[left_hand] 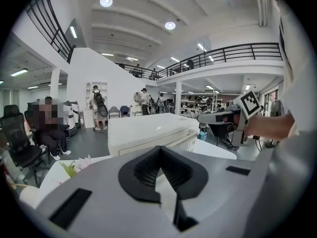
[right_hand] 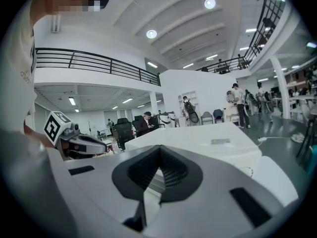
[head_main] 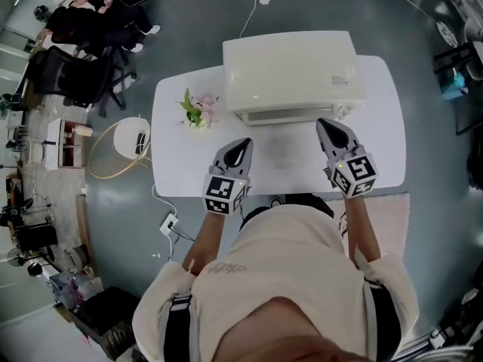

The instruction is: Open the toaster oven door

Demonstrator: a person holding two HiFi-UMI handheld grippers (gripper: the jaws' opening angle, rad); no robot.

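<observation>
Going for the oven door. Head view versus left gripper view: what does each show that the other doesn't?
Head view only: the wicker basket on the floor, and the left tongs and right tongs short of the toaster oven. Left gripper view only: the balcony railing, and the left tongs' tips together, nothing between. Both: the oven, the flowers, the right tongs.

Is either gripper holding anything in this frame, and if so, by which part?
Nothing is held. The left gripper and the right gripper both have their jaws together with nothing between them, in front of the toaster oven.
</observation>
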